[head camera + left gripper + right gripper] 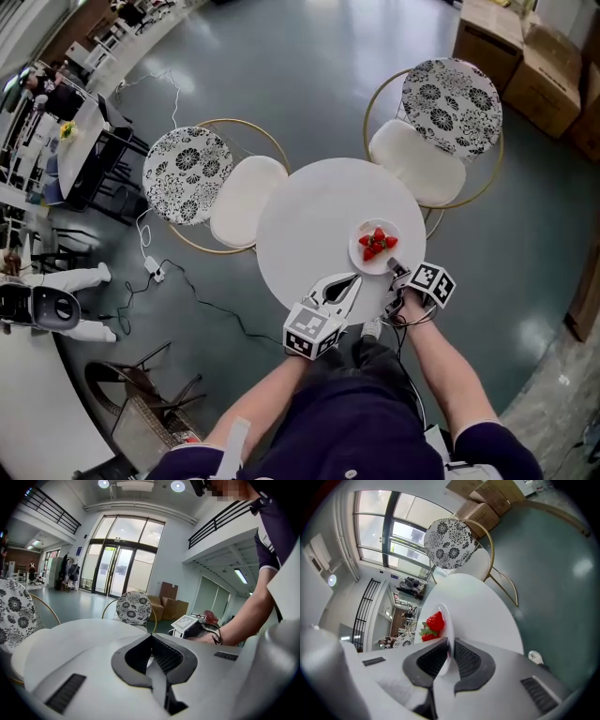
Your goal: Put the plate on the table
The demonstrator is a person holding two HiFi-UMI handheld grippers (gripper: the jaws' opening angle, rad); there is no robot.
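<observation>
A small white plate (375, 247) with red strawberries (377, 242) is over the right front part of the round white table (309, 216). I cannot tell whether it rests on the top or hangs just above it. My right gripper (394, 266) is shut on the plate's near rim. In the right gripper view the rim of the plate (443, 620) runs edge-on between the pads of the right gripper (449, 644), with the strawberries (433, 620) behind. My left gripper (354, 279) lies low over the table's front edge, left of the plate. The left gripper (151, 637) is shut and holds nothing.
Two chairs with floral backs stand behind the table, one at the left (187, 173) and one at the right (450, 94). Cardboard boxes (525, 47) are stacked at the far right. A cable (169, 281) trails over the floor at the left, near a white robot (47, 305).
</observation>
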